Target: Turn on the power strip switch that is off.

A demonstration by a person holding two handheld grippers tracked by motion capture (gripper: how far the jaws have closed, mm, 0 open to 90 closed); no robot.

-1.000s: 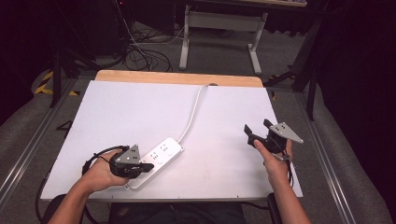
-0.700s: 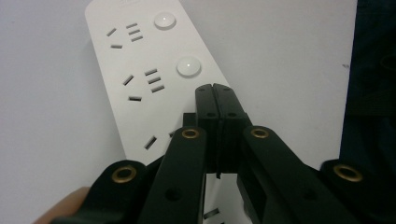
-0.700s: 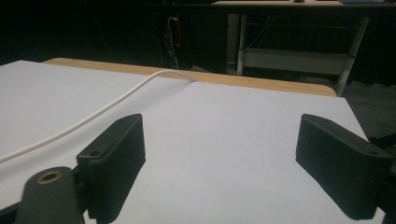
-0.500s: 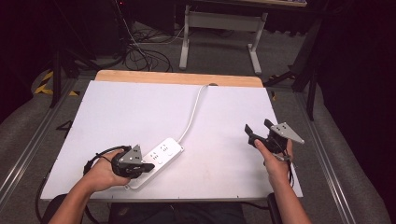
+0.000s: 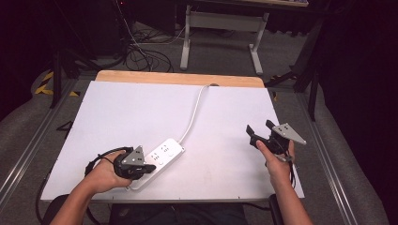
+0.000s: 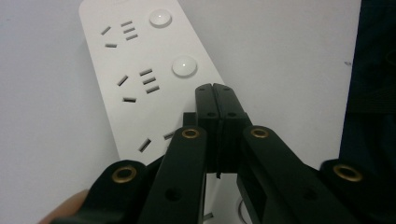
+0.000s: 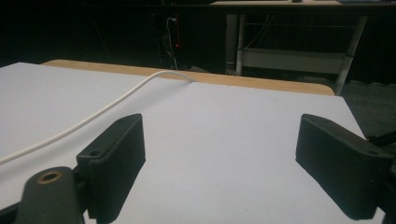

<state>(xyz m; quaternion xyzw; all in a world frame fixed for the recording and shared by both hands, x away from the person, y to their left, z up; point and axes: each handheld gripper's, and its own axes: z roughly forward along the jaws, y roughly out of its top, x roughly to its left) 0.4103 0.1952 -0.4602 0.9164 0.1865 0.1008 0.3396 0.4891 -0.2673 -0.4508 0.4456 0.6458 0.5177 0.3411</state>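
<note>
Black tool jaws (brass screws), grey plate.

From my station I see a white counter with a bare wooden strip along its far edge, framed by metal rails on both sides. Grey carpet floor lies around it, with tangled black cables beyond. A pale metal table frame stands behind, and the room past it is dark.
</note>
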